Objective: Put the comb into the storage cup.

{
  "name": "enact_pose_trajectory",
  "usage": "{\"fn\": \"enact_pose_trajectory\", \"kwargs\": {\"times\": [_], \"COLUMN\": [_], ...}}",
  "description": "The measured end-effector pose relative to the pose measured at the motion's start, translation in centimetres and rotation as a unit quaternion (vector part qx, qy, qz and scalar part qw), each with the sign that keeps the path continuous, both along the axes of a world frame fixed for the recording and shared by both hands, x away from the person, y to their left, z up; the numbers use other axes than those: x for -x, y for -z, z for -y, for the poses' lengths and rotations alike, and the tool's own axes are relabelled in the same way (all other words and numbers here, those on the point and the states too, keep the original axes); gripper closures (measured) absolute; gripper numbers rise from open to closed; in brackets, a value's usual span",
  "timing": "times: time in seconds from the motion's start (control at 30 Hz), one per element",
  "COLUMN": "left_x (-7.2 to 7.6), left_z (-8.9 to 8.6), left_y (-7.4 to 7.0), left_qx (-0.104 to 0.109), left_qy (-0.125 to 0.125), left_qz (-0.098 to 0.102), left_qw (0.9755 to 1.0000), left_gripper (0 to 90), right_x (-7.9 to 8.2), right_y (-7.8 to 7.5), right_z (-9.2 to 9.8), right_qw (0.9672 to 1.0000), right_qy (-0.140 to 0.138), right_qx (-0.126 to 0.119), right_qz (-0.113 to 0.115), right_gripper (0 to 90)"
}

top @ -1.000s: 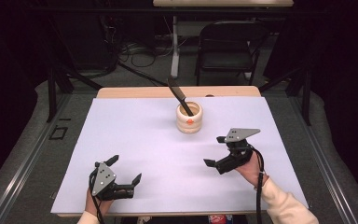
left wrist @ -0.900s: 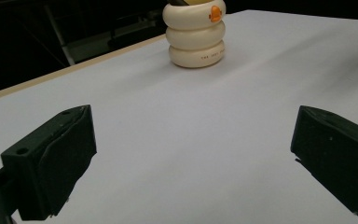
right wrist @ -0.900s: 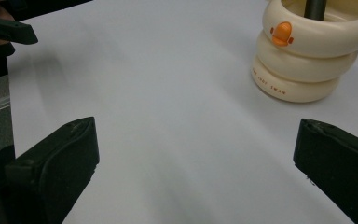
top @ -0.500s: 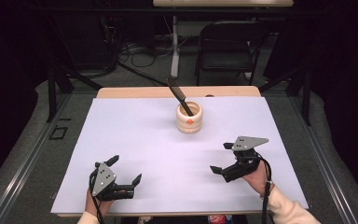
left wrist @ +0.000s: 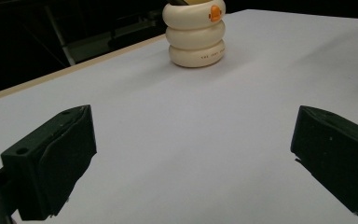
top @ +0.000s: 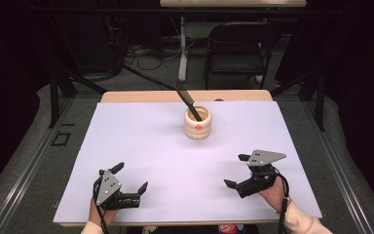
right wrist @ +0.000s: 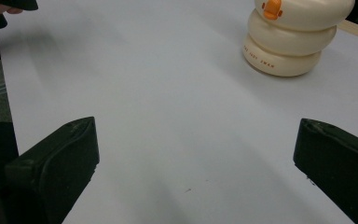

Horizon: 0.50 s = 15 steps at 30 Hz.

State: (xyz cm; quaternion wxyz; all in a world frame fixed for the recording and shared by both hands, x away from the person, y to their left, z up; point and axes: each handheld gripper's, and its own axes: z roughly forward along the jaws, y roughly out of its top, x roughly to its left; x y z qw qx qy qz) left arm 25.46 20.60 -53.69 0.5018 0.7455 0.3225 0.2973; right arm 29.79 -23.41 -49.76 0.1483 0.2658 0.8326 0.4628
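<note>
Your right hand-held gripper (top: 243, 171) hovers wide open and empty near the bench's (top: 141, 146) front edge; your left hand-held gripper (top: 128, 178) likewise. The cream holder (top: 197, 123) stands ahead and leftward, nearer your right, its black utensil (top: 186, 99) leaning back-left.

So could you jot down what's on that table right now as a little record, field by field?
surface: white table cover over a wooden table top
holder: cream ringed duck-face cup, upright near the far edge
in holder: black utensil, leaning to the far left
left tool: open, holding nothing, at the near edge
right tool: open, holding nothing, at the near right
contact: neither tool touches the cup
behind the table: folding chair, cables on the floor
</note>
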Motion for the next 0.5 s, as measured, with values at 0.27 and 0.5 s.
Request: {"fn": "enact_pose_trajectory", "kwargs": {"times": [0.27, 0.5], "left_x": [0.0, 0.0], "left_z": [0.0, -0.1], "left_y": [0.0, 0.0], "left_qx": [0.001, 0.002], "left_qy": [0.000, -0.001], "left_qz": [-0.002, -0.003], "left_qw": [1.0000, 1.0000], "left_gripper": [0.2, 0.2], "right_x": [1.0, 1.4], "right_y": [0.1, 0.5], "right_z": [0.5, 0.8], "right_qw": [0.9999, 0.9999], "right_qy": [0.004, 0.003], "right_qx": [-0.005, 0.000], "right_qz": [0.010, 0.012], "right_gripper": [0.0, 0.0]}}
